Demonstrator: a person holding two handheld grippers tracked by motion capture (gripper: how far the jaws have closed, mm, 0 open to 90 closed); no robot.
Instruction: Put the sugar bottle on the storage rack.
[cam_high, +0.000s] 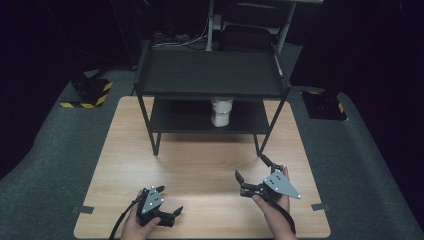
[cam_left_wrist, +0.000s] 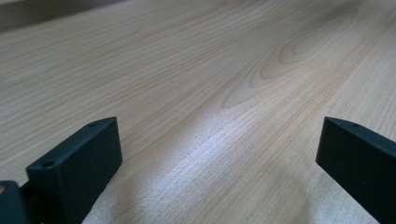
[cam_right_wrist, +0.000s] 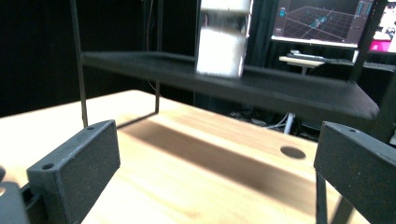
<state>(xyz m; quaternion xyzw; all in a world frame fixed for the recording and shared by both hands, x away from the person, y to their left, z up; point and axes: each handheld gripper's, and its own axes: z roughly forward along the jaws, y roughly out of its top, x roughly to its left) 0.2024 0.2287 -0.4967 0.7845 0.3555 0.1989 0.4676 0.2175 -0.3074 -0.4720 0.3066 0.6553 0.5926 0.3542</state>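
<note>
2 grippers rest low over the wooden table (cam_high: 200, 165), both with jaws spread wide and holding nothing. In the high view the left gripper (cam_high: 169, 212) sits near the table's 7 o'clock edge, and its own view looks along the bare wood grain between its jaws. The right gripper (cam_high: 251, 172) is at about 5 o'clock and points toward 12 o'clock, where a black 2-level shelf rack (cam_high: 210, 75) stands at the far end of the table.

On the lower shelf, near its middle, stands the white cup-like container (cam_high: 221, 111), upright; it seems to be 2 white pieces stacked, but I cannot tell this for sure. In the right gripper view the same container (cam_right_wrist: 219, 46) is straight ahead, a little blurred, with its top cut off by the frame.

My judgement: it is probably light and thin-walled, perhaps paper or plastic, so it can slip or dent under a hard squeeze. The better place to take hold is the lower body, from the side, with gentle pressure, because the upper shelf leaves little room above it.
</note>
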